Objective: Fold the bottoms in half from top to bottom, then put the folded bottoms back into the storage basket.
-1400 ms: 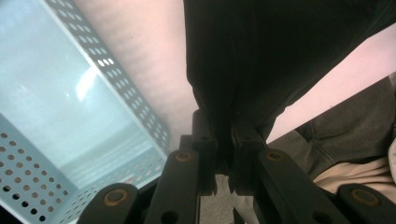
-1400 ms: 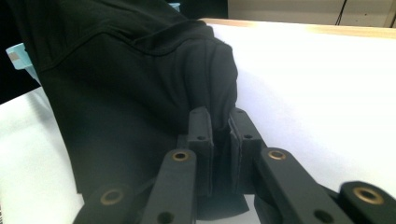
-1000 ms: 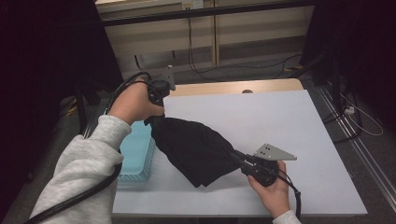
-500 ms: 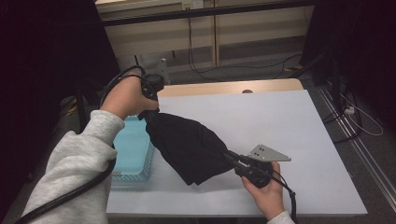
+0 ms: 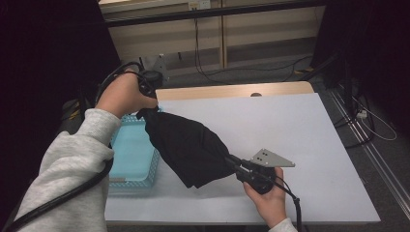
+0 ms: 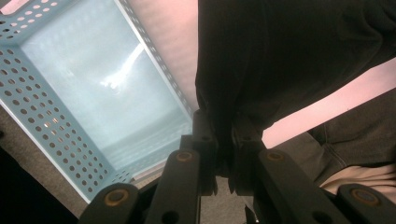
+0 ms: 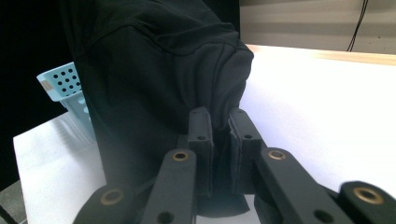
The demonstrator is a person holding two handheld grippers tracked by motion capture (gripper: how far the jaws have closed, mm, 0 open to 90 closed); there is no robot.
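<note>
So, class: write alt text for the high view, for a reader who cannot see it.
A person holds a black garment stretched between two grippers above a white table, the left gripper clamped on its upper end and the right gripper on its lower end. A light blue perforated basket sits at the table's left edge, partly under the cloth.

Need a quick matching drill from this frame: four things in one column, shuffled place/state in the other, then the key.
Things:
1. black garment
2. blue basket
3. left claw
4. right claw

Place or state:
A. shut on cloth, near the table's front edge
B. on the table's left edge, nothing in it
C. stretched between both claws, above the table
D. shut on cloth, raised above the basket's far end

Pairs: 1-C, 2-B, 3-D, 4-A
</note>
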